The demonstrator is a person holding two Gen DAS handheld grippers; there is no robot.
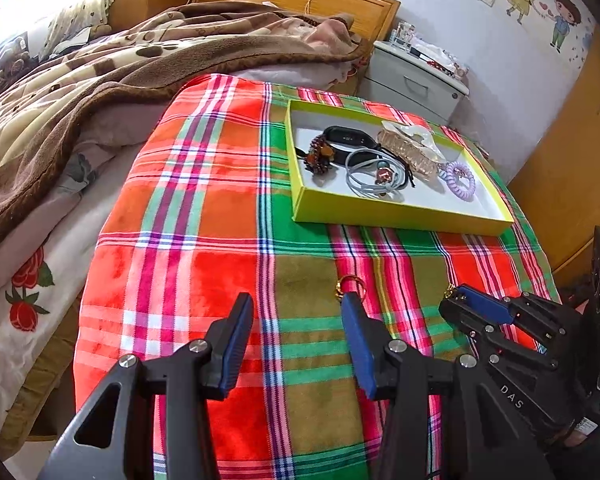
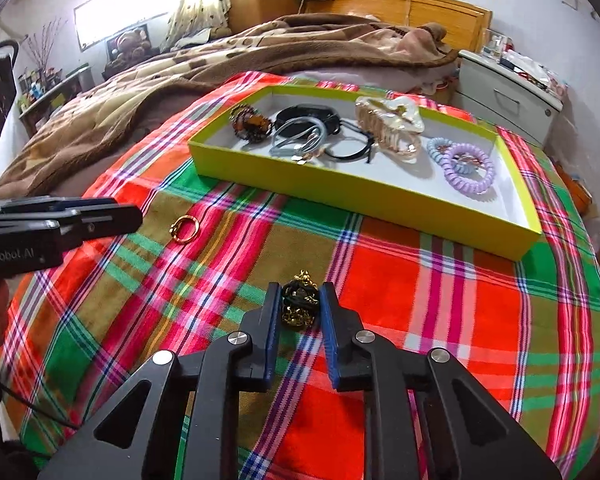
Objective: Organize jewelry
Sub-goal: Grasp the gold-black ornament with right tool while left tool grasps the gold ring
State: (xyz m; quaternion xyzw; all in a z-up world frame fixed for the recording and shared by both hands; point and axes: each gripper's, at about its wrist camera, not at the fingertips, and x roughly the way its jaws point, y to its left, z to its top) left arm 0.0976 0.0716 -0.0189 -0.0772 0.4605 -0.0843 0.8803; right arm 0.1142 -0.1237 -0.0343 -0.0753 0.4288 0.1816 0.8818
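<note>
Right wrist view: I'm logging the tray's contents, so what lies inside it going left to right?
Brown beaded piece → grey hair ties → pearly claw clip → purple coil tie, all inside the yellow tray.

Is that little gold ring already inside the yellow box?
No, the gold ring lies on the plaid cloth, outside the yellow box.

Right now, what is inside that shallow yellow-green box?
Inside the shallow yellow-green box: a brown beaded bracelet, grey hair ties, a black band, a clear claw clip, and spiral hair ties. Anything beneath them is hidden.
</note>
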